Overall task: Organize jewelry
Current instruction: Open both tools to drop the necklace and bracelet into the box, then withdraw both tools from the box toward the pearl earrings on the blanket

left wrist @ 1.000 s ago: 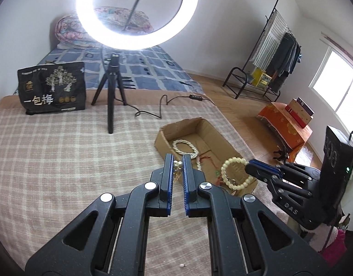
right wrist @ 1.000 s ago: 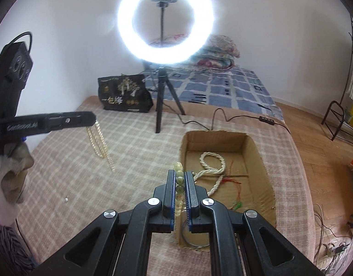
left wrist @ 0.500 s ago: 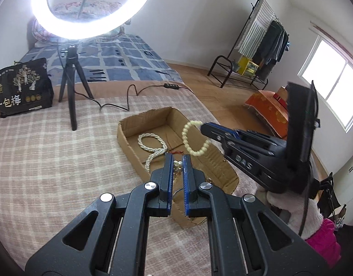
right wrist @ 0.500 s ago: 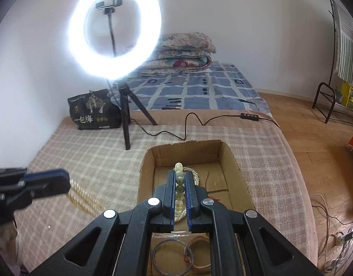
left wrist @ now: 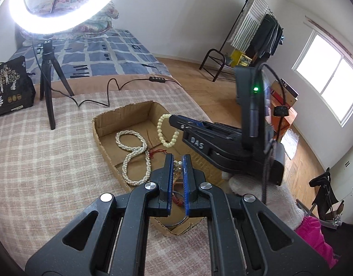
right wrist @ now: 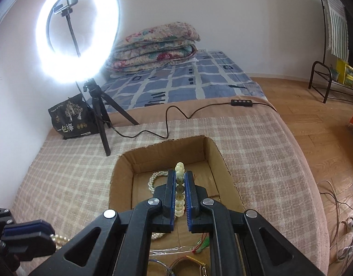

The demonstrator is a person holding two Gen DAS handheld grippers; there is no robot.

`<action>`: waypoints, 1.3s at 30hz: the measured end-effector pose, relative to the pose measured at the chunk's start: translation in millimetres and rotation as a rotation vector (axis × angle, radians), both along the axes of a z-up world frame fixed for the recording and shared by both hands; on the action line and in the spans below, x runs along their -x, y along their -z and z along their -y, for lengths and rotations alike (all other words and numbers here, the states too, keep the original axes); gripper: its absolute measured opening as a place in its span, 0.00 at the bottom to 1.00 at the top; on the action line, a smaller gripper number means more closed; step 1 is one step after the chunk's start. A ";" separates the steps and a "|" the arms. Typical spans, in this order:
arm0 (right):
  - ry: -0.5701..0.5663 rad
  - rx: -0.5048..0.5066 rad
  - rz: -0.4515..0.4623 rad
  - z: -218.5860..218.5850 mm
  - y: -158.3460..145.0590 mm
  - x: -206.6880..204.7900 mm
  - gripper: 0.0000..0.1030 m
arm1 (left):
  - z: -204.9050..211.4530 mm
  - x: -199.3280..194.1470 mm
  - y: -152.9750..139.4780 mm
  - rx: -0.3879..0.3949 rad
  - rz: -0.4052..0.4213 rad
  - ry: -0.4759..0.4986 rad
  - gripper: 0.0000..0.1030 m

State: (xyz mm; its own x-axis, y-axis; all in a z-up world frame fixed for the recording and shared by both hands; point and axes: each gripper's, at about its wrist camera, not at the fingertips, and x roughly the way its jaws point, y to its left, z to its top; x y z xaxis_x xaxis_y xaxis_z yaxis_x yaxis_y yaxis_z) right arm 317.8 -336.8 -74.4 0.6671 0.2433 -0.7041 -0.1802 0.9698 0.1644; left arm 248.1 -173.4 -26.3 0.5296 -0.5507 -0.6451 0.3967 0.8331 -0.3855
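Bracelet of pale beads sits pinched in the right tongs, hanging over the cardboard box. Left tongs grip a pearl strand nearby. Lowering before letting go should avoid tangles with the necklace below.

A home bedroom — a bed with folded quilts at the far wall, a clothes rack on the right.
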 end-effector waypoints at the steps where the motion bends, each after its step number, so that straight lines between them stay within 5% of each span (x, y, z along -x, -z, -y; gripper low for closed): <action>1: 0.000 0.001 -0.005 -0.3 2.2 -1.6 0.05 | 0.9 -0.2 -0.6 0.003 0.002 0.005 0.05; 21: -0.010 0.018 -0.051 -1.5 20.8 -13.1 0.08 | 5.1 -17.9 35.4 -0.036 -0.094 0.028 0.05; 22: -0.013 0.013 -0.052 -1.6 20.5 -12.5 0.11 | 5.4 -17.9 35.2 -0.040 -0.096 0.029 0.06; 24: 0.003 0.025 -0.043 -2.3 18.7 -11.9 0.42 | 5.6 -16.2 34.1 -0.051 -0.094 0.025 0.22; 26: 0.018 0.037 -0.030 -2.7 15.3 -10.2 0.55 | 5.1 -14.5 32.7 -0.052 -0.086 0.020 0.40; 31: 0.045 0.073 -0.010 -4.8 6.6 -7.8 0.78 | 2.0 -10.2 27.3 -0.070 -0.072 0.013 0.41; 33: 0.063 0.093 0.008 -5.8 0.9 -5.6 0.91 | 0.0 -8.4 25.4 -0.077 -0.068 0.009 0.51; 39: 0.078 0.130 0.033 -8.3 -14.6 3.3 0.99 | -9.1 0.1 16.8 -0.097 -0.046 -0.020 0.66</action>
State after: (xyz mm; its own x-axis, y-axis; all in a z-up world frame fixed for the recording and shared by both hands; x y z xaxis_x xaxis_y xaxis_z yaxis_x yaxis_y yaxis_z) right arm 314.5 -328.5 -59.8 0.7035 0.0983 -0.7038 -0.1066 0.9938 0.0322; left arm 248.0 -164.2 -43.2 0.5084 -0.4741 -0.7189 0.3635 0.8749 -0.3200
